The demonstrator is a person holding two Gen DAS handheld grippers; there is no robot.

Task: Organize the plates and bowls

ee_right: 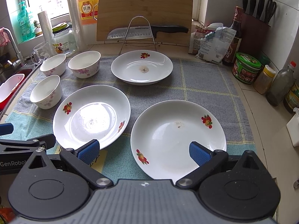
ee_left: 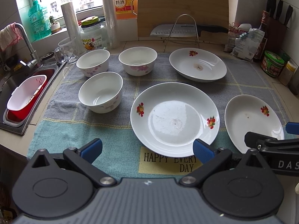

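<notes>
Right wrist only: oil bottle [ee_right: 279,85] beside jars; tools open.

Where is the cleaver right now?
In both views the cleaver rests flat on the wire rack at the back of the counter, in front of the upright cutting board, behind the far plate.

I can read a few things from here. The towel [ee_left: 115,145] under the dishes carries a yellow patch printed "HAPPY EVERY DAY". The big orange jug [ee_left: 124,1] by the window shows the characters "料酒" on its label. The knife [ee_right: 147,30] resting on the wire rack reads "SUPOR" on its blade. The left gripper [ee_right: 28,145] is marked "GenRobot" — cut off at the frame edge — and the right gripper [ee_left: 269,140] shows only "DAS". Other jar and packet labels are too small to read.
</notes>
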